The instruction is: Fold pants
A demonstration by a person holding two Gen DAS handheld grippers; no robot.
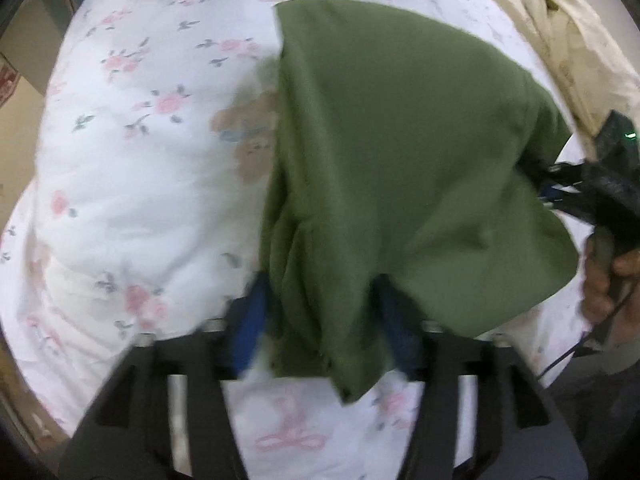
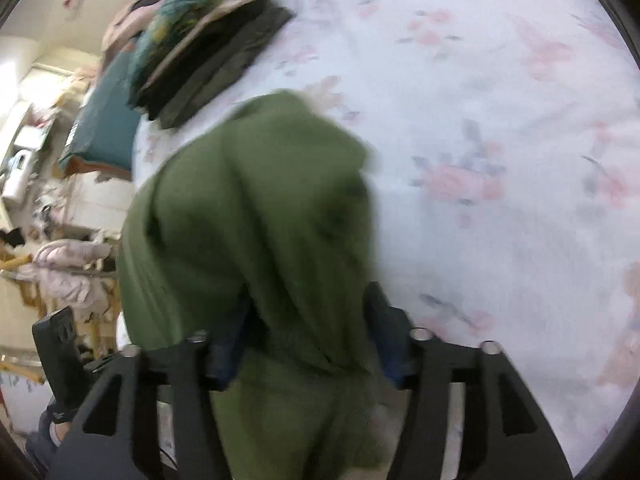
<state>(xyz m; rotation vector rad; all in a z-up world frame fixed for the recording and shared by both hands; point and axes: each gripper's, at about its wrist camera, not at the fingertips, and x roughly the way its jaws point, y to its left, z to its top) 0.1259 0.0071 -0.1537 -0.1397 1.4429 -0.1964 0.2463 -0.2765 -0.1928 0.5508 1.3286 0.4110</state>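
Olive-green cotton pants (image 1: pixel 400 160) hang bunched above the white floral bedsheet (image 1: pixel 132 184), gripped at the near edge by the left tool (image 1: pixel 320 320) and the right tool (image 2: pixel 308 328).

Two close wrist views, shared pants (image 1: pixel 392 152)

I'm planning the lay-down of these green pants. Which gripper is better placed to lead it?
Probably the left gripper. Both grippers hold the green pants, but open floral bedspread lies right beside the left. The right gripper sits near the bed's edge, and its own bunched cloth blocks most of its view.
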